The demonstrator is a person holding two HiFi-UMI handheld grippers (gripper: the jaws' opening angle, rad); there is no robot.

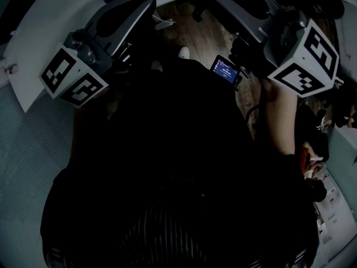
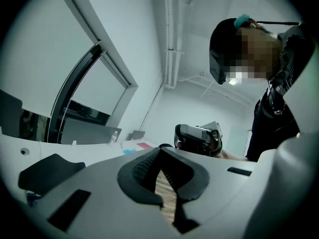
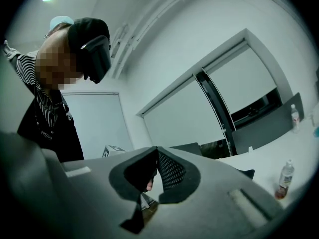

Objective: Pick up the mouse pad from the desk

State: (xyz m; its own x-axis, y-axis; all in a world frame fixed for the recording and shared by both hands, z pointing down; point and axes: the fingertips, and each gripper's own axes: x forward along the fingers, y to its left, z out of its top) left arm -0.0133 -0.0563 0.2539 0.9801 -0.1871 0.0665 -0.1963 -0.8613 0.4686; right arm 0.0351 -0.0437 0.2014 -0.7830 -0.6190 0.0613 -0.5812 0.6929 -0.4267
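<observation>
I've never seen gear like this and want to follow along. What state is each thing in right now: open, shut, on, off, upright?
Left hand-held gripper: shut, nothing between its jaws.
Right hand-held gripper: shut, nothing held.
Small screen: lit.
Bottle: standing upright on the white desk.
Mouse pad: not in view, so its state cannot be told.
</observation>
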